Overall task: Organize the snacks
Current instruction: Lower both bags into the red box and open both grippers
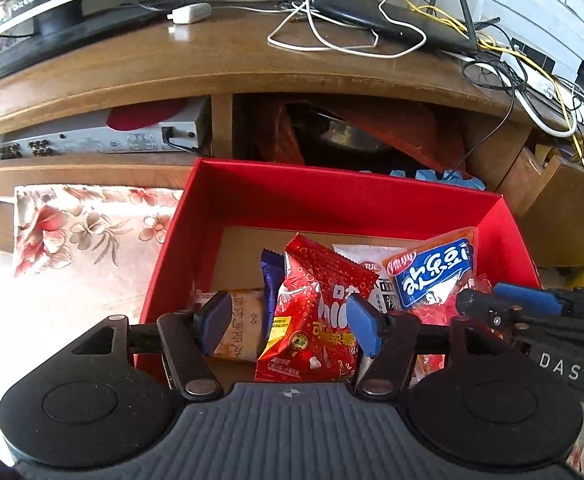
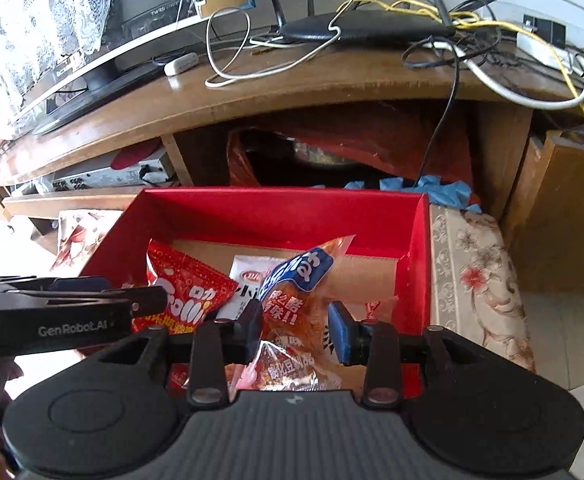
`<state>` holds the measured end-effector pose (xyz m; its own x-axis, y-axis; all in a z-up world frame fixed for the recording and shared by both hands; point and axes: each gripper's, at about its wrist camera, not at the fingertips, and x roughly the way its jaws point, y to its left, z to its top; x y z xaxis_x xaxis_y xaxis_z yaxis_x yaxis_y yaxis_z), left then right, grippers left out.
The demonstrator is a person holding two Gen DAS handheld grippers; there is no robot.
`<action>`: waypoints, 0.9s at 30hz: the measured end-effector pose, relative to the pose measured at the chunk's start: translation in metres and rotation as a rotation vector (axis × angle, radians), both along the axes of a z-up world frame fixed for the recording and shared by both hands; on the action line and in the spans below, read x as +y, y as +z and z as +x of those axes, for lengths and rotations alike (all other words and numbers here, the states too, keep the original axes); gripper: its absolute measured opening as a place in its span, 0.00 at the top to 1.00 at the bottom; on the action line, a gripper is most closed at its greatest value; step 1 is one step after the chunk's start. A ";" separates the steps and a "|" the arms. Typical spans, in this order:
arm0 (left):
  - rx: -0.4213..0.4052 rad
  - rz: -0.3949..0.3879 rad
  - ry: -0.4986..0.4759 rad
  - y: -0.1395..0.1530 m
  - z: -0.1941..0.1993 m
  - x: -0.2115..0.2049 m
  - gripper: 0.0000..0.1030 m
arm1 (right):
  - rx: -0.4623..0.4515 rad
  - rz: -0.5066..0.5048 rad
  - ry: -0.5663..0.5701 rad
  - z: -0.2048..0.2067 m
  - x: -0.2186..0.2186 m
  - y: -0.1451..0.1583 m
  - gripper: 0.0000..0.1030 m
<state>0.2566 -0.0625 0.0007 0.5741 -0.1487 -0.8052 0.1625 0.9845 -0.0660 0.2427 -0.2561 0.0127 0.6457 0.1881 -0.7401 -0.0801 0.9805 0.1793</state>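
The red box (image 1: 343, 196) occupies the lower centre of both frames, on a floral cloth (image 1: 88, 228) in front of a wooden TV stand (image 1: 212, 64).

Left wrist view: the left hand-held gripper (image 1: 288, 322) hovers over the near part of the box, fingers apart, with nothing clamped. Between and below the fingers lies a red candy packet (image 1: 315, 312); its long axis runs from lower centre toward the upper frame, tilted slightly left. A purple wrapper (image 1: 271, 284) stands on edge just left of it, and a tan pastry packet (image 1: 244, 320) lies further left.

Right wrist view: the right hand-held gripper (image 2: 295, 330) is clamped on an orange snack bag with a blue label (image 2: 292, 300). The bag's long axis runs diagonally from lower centre to upper right, its sealed end pointing at the far box wall. A white packet (image 2: 248, 276) lies beneath it.

A black router (image 2: 363, 28) and tangled cables (image 2: 531, 56) sit on the stand, upper right.
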 end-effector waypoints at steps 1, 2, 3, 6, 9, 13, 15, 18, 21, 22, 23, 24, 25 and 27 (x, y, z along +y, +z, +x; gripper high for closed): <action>-0.002 -0.001 0.000 0.001 -0.001 0.001 0.30 | -0.001 0.000 -0.001 0.000 0.000 0.001 0.67; -0.003 -0.002 0.000 0.003 -0.002 0.002 0.30 | -0.002 0.000 -0.004 -0.001 0.000 0.001 0.67; -0.005 -0.003 -0.001 0.004 -0.003 0.002 0.30 | -0.002 -0.002 -0.003 -0.002 0.000 0.002 0.67; -0.010 -0.002 -0.003 0.007 -0.006 0.002 0.28 | -0.014 -0.009 -0.006 -0.006 0.000 0.006 0.65; -0.013 -0.009 -0.004 0.010 -0.012 0.003 0.28 | -0.029 -0.013 -0.015 -0.011 -0.001 0.013 0.65; -0.021 -0.012 -0.010 0.014 -0.018 0.003 0.27 | -0.038 -0.002 -0.021 -0.019 -0.005 0.019 0.63; -0.023 -0.018 -0.013 0.016 -0.022 0.003 0.27 | -0.036 0.006 -0.018 -0.022 -0.005 0.020 0.63; -0.026 -0.021 -0.019 0.019 -0.027 0.003 0.27 | -0.026 0.008 -0.012 -0.027 -0.004 0.020 0.62; -0.028 -0.025 -0.024 0.021 -0.032 0.003 0.26 | -0.018 0.010 -0.007 -0.033 -0.003 0.020 0.62; -0.028 -0.028 -0.026 0.021 -0.034 0.002 0.26 | -0.016 0.012 -0.007 -0.035 -0.004 0.020 0.62; -0.029 -0.030 -0.029 0.022 -0.036 0.002 0.26 | -0.015 0.015 -0.007 -0.037 -0.004 0.021 0.62; -0.028 -0.031 -0.032 0.022 -0.038 0.001 0.26 | -0.014 0.016 -0.007 -0.040 -0.004 0.021 0.62; -0.028 -0.031 -0.037 0.023 -0.040 0.000 0.26 | -0.012 0.016 -0.007 -0.042 -0.005 0.021 0.62; -0.025 -0.032 -0.047 0.023 -0.045 -0.001 0.25 | -0.007 0.018 -0.005 -0.047 -0.006 0.021 0.62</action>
